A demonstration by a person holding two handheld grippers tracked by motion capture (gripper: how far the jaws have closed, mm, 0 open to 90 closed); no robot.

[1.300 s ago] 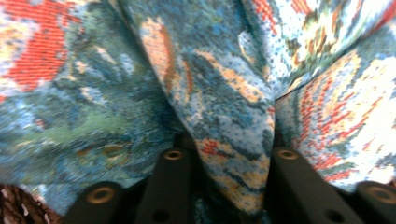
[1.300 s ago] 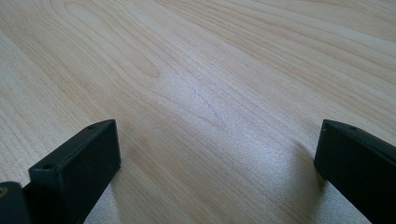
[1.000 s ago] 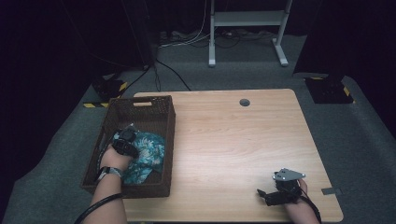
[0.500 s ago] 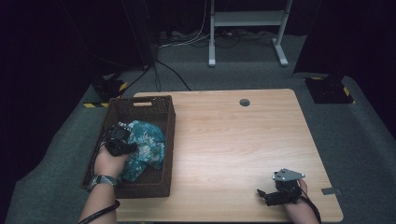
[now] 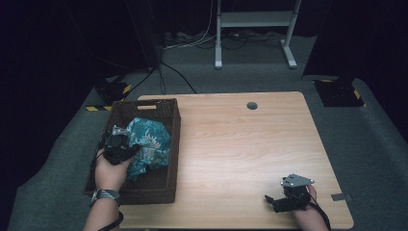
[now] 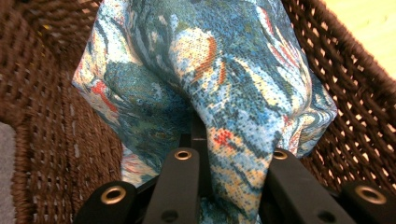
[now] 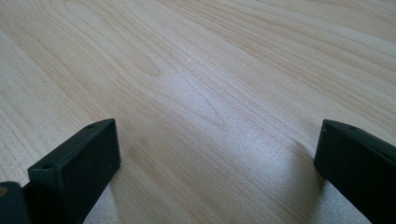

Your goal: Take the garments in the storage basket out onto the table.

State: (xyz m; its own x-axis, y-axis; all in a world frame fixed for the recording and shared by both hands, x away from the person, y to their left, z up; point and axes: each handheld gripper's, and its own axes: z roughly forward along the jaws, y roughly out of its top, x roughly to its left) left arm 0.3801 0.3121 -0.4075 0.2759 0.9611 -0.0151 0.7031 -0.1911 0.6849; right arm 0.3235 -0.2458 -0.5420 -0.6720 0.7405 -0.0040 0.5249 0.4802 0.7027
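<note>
Fingers (image 6: 184,182) of the left gripper (image 6: 229,186) are clamped on a fold of patterned cloth (image 6: 224,79), which rises between the two black jaws in the left gripper view and hides their tips and most of the gap. Blue, teal, cream and orange-red swirls cover the thin, soft fabric, and its lower edge is cut off by the frame bottom. Around it stand the dark brown woven walls of a wicker basket (image 6: 42,140), coarse and ribbed.

At the left of the high view, the left gripper (image 5: 118,144) is a small dark shape over the rectangular basket (image 5: 144,103), its jaws hard to make out against the bunched cloth (image 5: 149,144) inside; the hand covers part of it.

At the lower right of that view, the right gripper (image 5: 284,199) rests on the pale wooden table (image 5: 240,144), with a grey three-cornered plate on top. In the right gripper view its fingers (image 7: 79,158) stand wide apart with bare, smooth wood grain between them, the right jaw cut off at the frame edge.
</note>
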